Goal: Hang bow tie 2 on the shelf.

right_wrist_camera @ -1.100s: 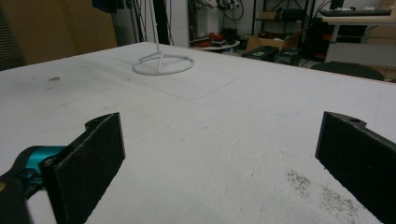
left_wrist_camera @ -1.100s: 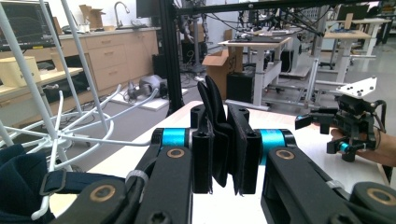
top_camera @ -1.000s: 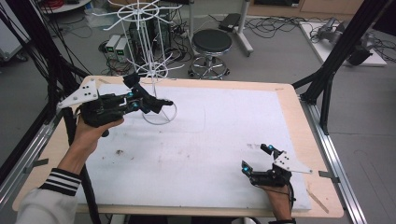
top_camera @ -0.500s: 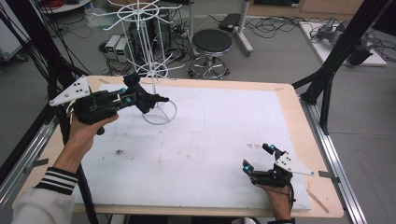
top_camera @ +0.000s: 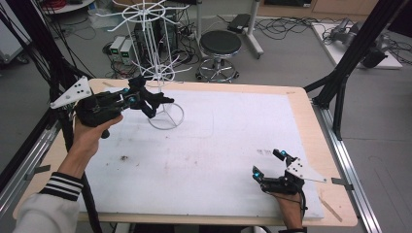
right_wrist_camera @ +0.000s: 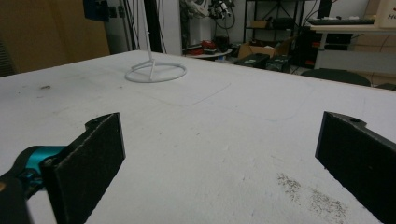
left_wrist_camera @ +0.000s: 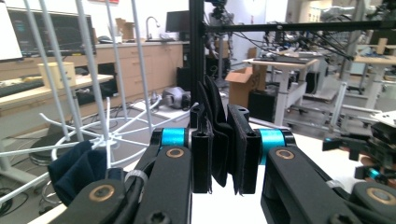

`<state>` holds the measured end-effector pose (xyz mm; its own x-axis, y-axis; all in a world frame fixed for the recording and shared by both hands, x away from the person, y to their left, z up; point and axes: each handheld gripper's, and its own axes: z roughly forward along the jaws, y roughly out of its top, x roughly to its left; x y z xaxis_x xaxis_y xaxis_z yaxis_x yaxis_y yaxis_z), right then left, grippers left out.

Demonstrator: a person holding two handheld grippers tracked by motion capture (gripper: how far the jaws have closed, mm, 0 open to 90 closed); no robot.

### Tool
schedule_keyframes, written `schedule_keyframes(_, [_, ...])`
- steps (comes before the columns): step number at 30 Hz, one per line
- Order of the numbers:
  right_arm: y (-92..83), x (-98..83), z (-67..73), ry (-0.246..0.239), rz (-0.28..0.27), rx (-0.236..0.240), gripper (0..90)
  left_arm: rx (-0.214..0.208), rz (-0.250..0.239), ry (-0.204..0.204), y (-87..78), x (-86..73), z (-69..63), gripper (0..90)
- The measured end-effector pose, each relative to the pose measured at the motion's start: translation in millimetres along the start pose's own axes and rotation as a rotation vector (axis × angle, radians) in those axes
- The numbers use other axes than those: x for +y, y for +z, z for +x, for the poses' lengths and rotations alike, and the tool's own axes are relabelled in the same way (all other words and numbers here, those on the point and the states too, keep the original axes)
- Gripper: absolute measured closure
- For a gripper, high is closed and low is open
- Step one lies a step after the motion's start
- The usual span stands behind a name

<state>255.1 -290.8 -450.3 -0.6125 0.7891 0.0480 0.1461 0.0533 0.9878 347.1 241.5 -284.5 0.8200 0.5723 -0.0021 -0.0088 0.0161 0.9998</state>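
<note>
My left gripper [top_camera: 145, 101] hovers over the table's far left, right beside the white wire rack [top_camera: 155, 48]. It is shut on a black piece of cloth [top_camera: 156, 103]. In the left gripper view that cloth [left_wrist_camera: 222, 140] stands folded between the jaws of the left gripper [left_wrist_camera: 219, 121], with the rack's arms [left_wrist_camera: 107, 126] to the left. A dark blue fold of cloth [left_wrist_camera: 77, 170] shows beside the left jaw; I cannot tell whether it belongs to the held piece. My right gripper [top_camera: 268, 162] rests low at the near right, open with nothing between its jaws [right_wrist_camera: 219, 133].
The rack's round base ring [top_camera: 166, 116] stands on the white mat [top_camera: 228, 126] of the wooden table [top_camera: 311, 126], also seen far off in the right gripper view [right_wrist_camera: 155, 72]. A black stool [top_camera: 219, 46], cables and boxes sit on the floor beyond.
The left hand has shifted slightly left with the cloth still held next to the rack. The right gripper has stayed in place.
</note>
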Motion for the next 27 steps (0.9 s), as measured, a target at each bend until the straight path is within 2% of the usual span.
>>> schedule_keyframes(7, [-0.6, -0.2, -0.3, 0.002, -0.004, -0.003, 0.7, -0.009, -0.006, -0.021, 2.8, -0.1, -1.7, 80.0])
schedule_keyframes(19, [-0.7, -0.2, -0.3, 0.008, -0.002, -0.002, 0.7, -0.027, -0.027, -0.018, 2.9, 3.0, -8.0, 80.1])
schedule_keyframes(27, [-0.7, -0.3, -0.1, 0.013, -0.001, -0.006, 0.7, -0.014, -0.037, -0.016, 1.5, 8.1, -5.9, 80.0])
